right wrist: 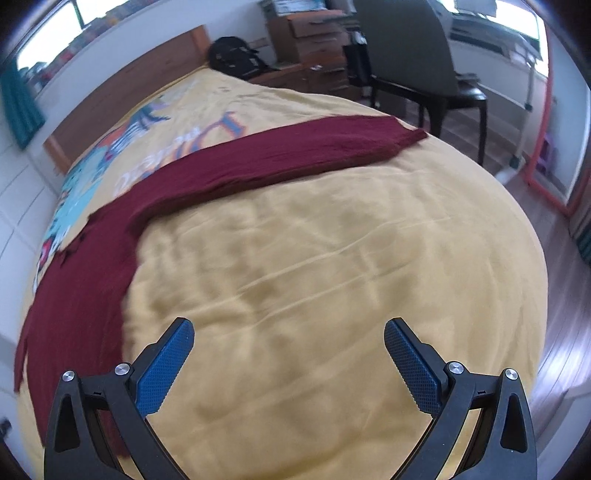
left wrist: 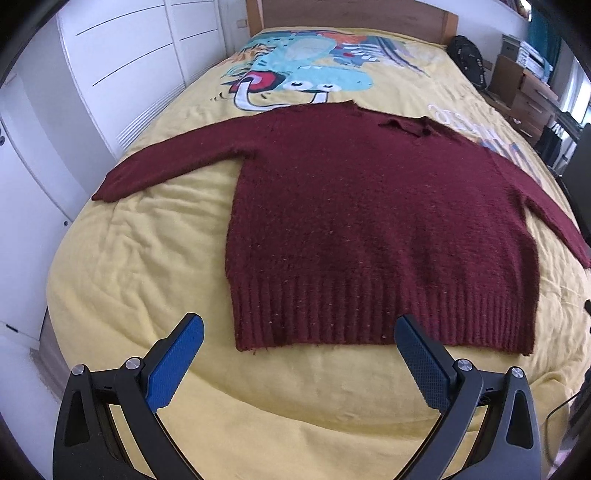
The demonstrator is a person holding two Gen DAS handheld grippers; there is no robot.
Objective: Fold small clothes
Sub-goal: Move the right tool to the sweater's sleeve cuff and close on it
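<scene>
A dark red knitted sweater [left wrist: 369,221] lies flat on the yellow bedspread [left wrist: 140,258], both sleeves spread out, ribbed hem toward me. My left gripper [left wrist: 299,325] is open and empty, hovering just in front of the hem's left half. In the right wrist view the sweater's right sleeve [right wrist: 295,151] stretches across the bedspread [right wrist: 314,258] toward the bed's right edge, and its body [right wrist: 81,277] lies at the left. My right gripper [right wrist: 288,332] is open and empty above bare bedspread, right of the sweater body.
White wardrobe doors [left wrist: 122,66] stand left of the bed. A wooden headboard [left wrist: 351,14] and a black backpack [left wrist: 467,59] are at the far end. A dark chair [right wrist: 424,62], wooden drawers [right wrist: 314,40] and a desk [right wrist: 498,37] stand to the right.
</scene>
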